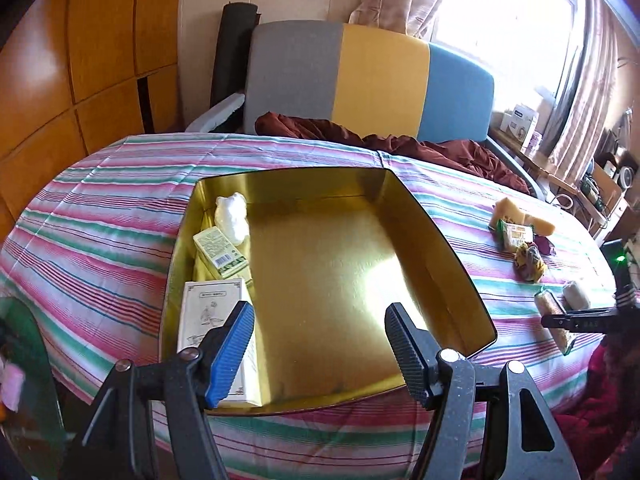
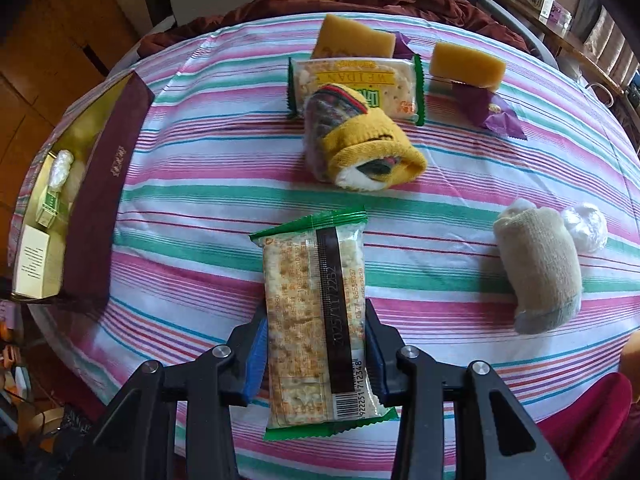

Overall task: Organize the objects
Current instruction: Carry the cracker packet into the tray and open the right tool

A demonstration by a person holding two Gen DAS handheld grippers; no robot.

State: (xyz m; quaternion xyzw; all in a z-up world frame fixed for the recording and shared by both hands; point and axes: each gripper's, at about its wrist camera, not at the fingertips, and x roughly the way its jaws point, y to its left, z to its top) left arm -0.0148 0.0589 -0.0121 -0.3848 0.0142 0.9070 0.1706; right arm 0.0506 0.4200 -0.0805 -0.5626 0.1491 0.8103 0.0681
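- Cracker packet (image 2: 316, 320): clamped between the right tongs (image 2: 316, 356), pads pressing its two long sides; long axis running straight away from the camera, green crimped ends near and far, seam and barcode face up; over the striped worktop (image 2: 200, 200), near its front edge.
- Left tongs (image 1: 320, 354): parted about halfway, nothing between the pads; poised over the near end of the gold tin (image 1: 440, 240).
- Gold tin: open, shallow, rectangular, long axis pointing away from the left camera; maroon outer wall facing the loose items in the right view.
- Tin contents, all along its left wall: white illustrated box (image 1: 216, 320) nearest, small green-and-cream box (image 1: 220, 254) behind it, white wad of plastic (image 1: 232, 216) at the far corner; rest of the gold floor bare.
- Loose on the worktop right of the tin: second cracker packet (image 2: 356, 84) lying crosswise, yellow rolled sock (image 2: 360, 148) overlapping it, two yellow sponges (image 2: 352, 42) behind, purple wrapper (image 2: 492, 110), beige rolled sock (image 2: 540, 268) with a clear plastic wad (image 2: 584, 226) touching it.
- Open room: wide striped band between tin wall and held packet; worktop edge just below both tongs.
- Beyond the far edge: dark red cloth (image 1: 380, 140), grey, yellow and blue chair back (image 1: 372, 76).
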